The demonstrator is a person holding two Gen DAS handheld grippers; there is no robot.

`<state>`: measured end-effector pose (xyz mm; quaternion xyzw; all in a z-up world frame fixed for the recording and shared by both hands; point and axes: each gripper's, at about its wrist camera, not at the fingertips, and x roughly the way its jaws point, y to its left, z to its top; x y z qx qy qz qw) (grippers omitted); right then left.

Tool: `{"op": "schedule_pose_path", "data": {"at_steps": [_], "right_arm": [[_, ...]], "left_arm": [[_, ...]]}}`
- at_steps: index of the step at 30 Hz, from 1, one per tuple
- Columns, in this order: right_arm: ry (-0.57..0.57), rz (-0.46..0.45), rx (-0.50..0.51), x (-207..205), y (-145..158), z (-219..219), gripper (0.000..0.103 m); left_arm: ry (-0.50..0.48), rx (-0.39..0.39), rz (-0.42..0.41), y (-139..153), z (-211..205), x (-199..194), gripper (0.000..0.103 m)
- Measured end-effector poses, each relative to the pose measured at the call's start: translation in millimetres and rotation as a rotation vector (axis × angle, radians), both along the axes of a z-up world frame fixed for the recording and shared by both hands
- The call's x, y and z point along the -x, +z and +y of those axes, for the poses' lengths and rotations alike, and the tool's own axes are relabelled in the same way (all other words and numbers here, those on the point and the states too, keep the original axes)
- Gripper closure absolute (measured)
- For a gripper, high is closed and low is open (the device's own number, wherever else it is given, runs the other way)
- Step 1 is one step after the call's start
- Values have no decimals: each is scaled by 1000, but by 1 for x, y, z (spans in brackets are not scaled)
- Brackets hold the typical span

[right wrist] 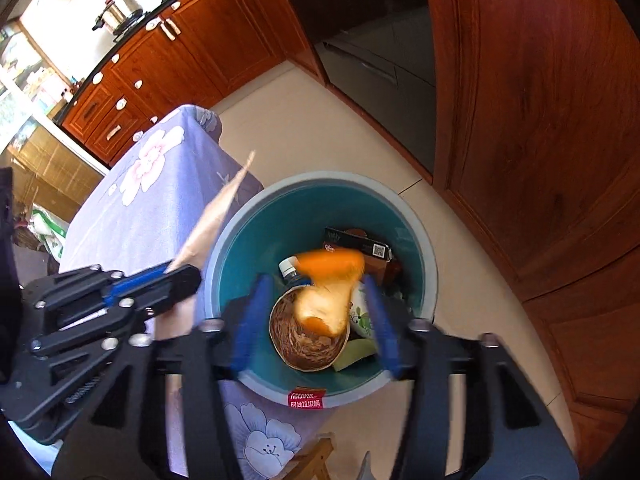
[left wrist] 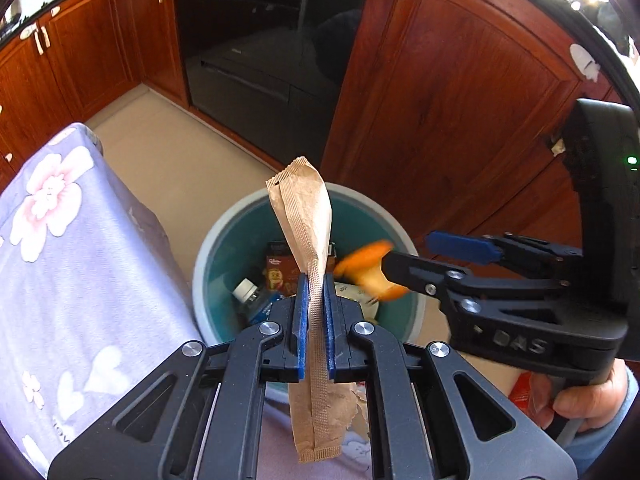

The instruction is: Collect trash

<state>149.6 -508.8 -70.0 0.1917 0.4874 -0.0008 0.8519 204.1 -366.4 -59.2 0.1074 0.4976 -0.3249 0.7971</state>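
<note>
A teal bin with a grey rim (left wrist: 218, 236) (right wrist: 320, 398) stands on the floor below both grippers. It holds a plastic bottle (right wrist: 287, 267), a dark carton (right wrist: 360, 245) and a paper bowl (right wrist: 308, 346). My left gripper (left wrist: 316, 280) (right wrist: 178, 271) is shut on a long brown paper packet (left wrist: 308, 216) (right wrist: 216, 216), held upright at the bin's near-left edge. My right gripper (right wrist: 316, 284) (left wrist: 408, 252) stands open over the bin. A blurred orange peel (right wrist: 328, 280) (left wrist: 368, 268) sits between its fingers, free of both pads.
A table under a purple floral cloth (left wrist: 60, 240) (right wrist: 152, 184) stands against the bin's left side. Red-brown wooden cabinets (left wrist: 440, 100) and a black oven (left wrist: 260, 40) lie beyond, across pale floor tiles (right wrist: 320, 120). A person's hand (left wrist: 588, 400) grips the right gripper's handle.
</note>
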Motion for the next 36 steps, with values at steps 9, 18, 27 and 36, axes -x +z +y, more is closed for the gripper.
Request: {"op": "schedule_pose_path", "data": {"at_steps": [9,18,27,36], "right_arm": [[-9,-31,40,-1,12,-9,26],[-27,-6,35,-3,13,-12,18],[-18,-32,53,8,27,-4,7],[30,-104,113,41,66,21,7]], "left_arm": [[-1,-8,23,-12,-12,-10,92],[43,-36,-24,-7,-12,-11,33],[96,-44,-98,11,13,2,14],[159,-36,-188,44,56,33,4]]}}
